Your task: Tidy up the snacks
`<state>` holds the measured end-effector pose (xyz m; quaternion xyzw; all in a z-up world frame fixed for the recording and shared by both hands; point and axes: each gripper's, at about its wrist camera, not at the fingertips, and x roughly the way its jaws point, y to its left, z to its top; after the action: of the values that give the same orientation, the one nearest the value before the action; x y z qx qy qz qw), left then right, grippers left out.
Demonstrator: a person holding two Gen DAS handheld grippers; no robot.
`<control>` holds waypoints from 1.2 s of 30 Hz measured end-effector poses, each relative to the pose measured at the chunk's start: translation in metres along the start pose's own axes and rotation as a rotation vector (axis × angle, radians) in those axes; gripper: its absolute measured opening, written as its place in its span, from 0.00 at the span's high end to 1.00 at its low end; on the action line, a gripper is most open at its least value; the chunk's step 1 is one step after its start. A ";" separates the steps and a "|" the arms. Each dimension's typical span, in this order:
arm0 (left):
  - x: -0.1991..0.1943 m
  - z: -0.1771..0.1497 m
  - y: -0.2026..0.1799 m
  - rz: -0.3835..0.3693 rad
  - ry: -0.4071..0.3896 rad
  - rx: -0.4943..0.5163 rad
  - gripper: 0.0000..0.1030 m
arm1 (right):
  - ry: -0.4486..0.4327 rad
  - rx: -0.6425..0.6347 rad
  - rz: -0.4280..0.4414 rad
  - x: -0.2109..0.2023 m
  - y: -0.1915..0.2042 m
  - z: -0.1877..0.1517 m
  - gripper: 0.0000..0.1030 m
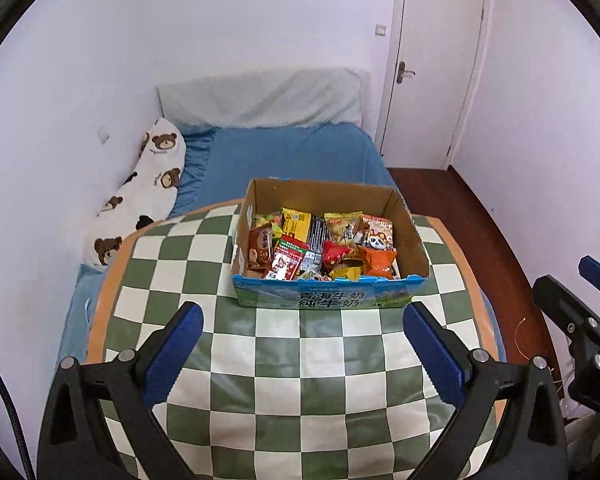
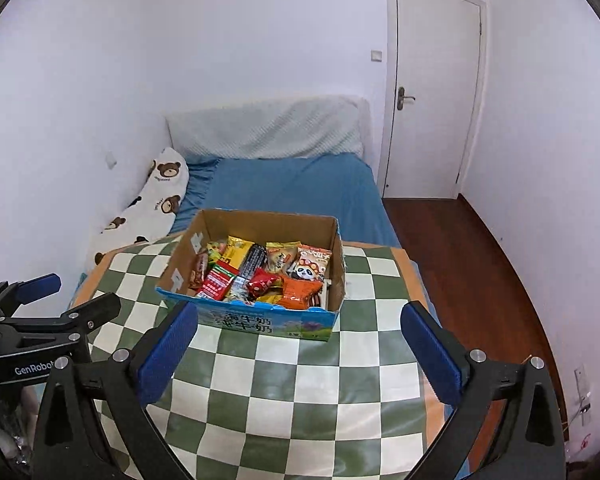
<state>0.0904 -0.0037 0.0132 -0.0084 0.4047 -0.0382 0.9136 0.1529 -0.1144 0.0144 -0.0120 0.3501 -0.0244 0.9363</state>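
One open brown cardboard box with a blue printed front (image 1: 328, 298) (image 2: 260, 320) stands on the green-and-white checked bench (image 1: 300, 380) (image 2: 300, 392), toward its far side. Inside it lie roughly a dozen snack packets in one loose heap; the exact number cannot be told, since they overlap. Among them are one orange crinkled bag (image 1: 380, 262) (image 2: 302, 292), one packet with a panda face (image 1: 380, 234) (image 2: 310, 266), one red-and-green flat packet (image 1: 286, 256) (image 2: 216, 282) and one yellow packet (image 1: 296, 224) (image 2: 236, 250).

The left gripper (image 1: 302, 344) hovers over the near half of the bench, pointing at the box's front wall, jaws wide apart and holding nothing. The right gripper (image 2: 300, 344) hangs just beside it on the right, aimed at the same box, jaws likewise spread and unloaded; its left finger (image 2: 168, 348) overlaps the box's near left corner in the right wrist view.

Bare checked cloth lies between both grippers and the box. Behind the bench is a bed with a blue sheet (image 1: 284, 152) (image 2: 292, 184), and one bear-print pillow (image 1: 148, 188) (image 2: 156, 196) rests against the wall.
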 end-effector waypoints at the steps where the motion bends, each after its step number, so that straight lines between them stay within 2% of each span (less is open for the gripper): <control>1: -0.003 -0.001 0.000 -0.003 -0.006 -0.001 0.01 | 0.000 0.003 0.005 -0.003 0.001 -0.001 0.00; 8: -0.014 -0.003 -0.002 -0.008 -0.029 -0.001 0.01 | 0.003 0.016 0.012 -0.010 0.002 -0.004 0.00; 14: -0.003 0.002 -0.003 -0.003 -0.030 0.001 0.00 | 0.007 0.020 0.004 -0.003 -0.001 -0.006 0.00; 23: 0.051 0.016 -0.001 0.041 0.011 -0.006 0.00 | 0.049 0.036 -0.017 0.054 -0.009 0.002 0.00; 29: 0.095 0.022 -0.004 0.042 0.083 0.003 0.00 | 0.066 0.046 -0.040 0.098 -0.014 0.010 0.00; 36: 0.137 0.030 -0.009 0.072 0.123 0.022 0.00 | 0.130 0.071 -0.052 0.156 -0.022 0.011 0.00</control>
<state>0.2041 -0.0232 -0.0672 0.0188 0.4595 -0.0101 0.8879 0.2768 -0.1448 -0.0780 0.0135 0.4088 -0.0619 0.9104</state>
